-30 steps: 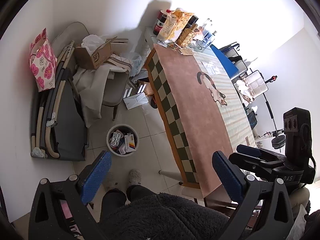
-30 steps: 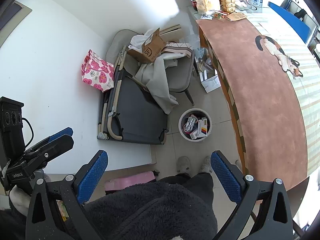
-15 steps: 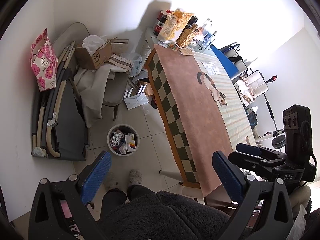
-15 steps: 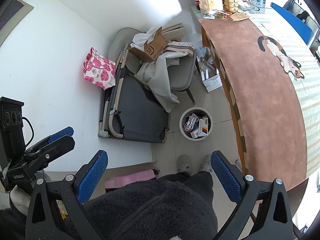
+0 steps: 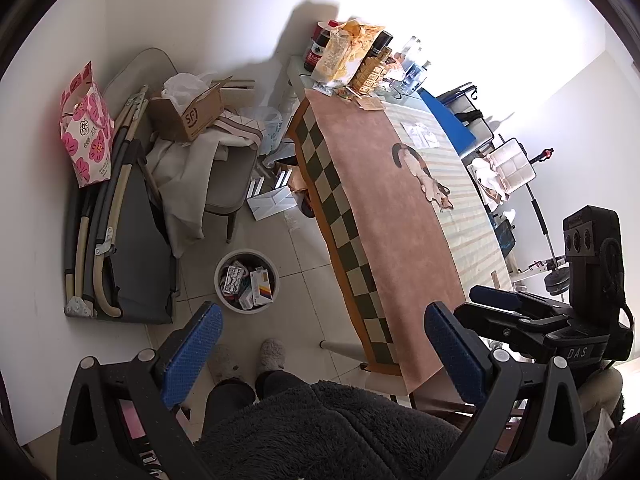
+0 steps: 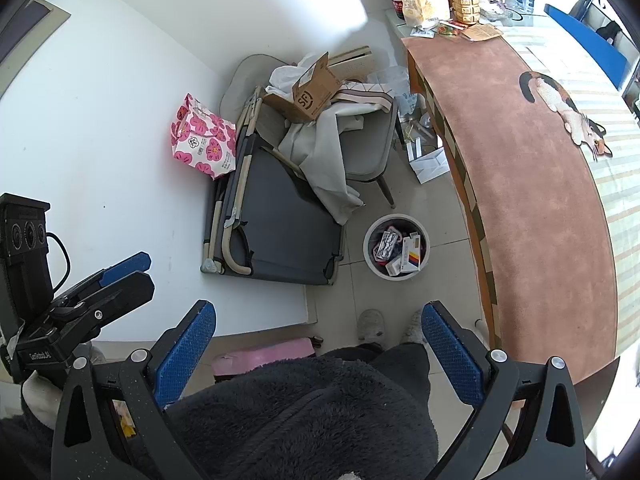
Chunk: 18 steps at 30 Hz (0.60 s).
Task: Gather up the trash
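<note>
Both grippers are held high above the floor, looking down past the person's dark fleece top (image 5: pixel 328 432). The left gripper (image 5: pixel 320 354) has its 2 blue-padded jaws wide apart with nothing between them; the right gripper (image 6: pixel 316 354) likewise has its jaws spread and bare.

The white round waste bin (image 6: pixel 370 258) stands on the tiled floor (image 5: pixel 304 280) and serves as the landmark. Inside it lie a crumpled silver blister pack (image 6: pixel 386 246), a white box with coloured stripes (image 6: pixel 412 260) and other small packaging. Just in front of the bin are the person's 2 grey slippers (image 6: pixel 372 324). Beside the bin, the long worktop (image 6: pixel 540 200) carries a pinkish cloth with a checked border and a cat picture (image 6: pixel 568 114); at its end farthest from the bin stand bottles and a yellow snack bag (image 5: pixel 344 54). On the bin's other side a folded grey camp bed (image 6: pixel 280 224) leans at the wall, with a pink flowered bag (image 6: pixel 202 142) on it. Beyond the bin, a grey chair (image 5: pixel 230 184) holds a cardboard box (image 5: pixel 188 114) and pale cloth.
</note>
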{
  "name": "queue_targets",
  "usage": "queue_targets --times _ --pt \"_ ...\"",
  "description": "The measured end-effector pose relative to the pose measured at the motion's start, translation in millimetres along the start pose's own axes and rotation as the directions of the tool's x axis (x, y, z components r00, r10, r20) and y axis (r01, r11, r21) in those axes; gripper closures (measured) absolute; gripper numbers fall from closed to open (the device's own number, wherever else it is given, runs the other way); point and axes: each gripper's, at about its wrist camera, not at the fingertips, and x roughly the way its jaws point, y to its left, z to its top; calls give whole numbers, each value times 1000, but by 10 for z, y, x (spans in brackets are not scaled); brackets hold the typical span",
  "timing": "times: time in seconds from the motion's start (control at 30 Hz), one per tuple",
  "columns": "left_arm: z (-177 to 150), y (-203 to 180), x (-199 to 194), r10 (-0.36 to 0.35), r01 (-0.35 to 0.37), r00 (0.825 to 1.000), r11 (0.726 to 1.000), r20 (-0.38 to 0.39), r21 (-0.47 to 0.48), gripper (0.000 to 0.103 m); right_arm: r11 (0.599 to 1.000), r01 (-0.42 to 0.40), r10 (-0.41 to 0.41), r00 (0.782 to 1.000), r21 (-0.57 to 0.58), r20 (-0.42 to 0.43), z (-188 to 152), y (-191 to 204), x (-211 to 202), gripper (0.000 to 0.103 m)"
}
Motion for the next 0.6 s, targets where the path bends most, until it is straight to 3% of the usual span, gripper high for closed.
queue_targets --times 0.6 --pt "1 -5 -14 -2 2 1000 1000 -1 2 0 1000 -5 4 1000 9 3 26 57 9 0"
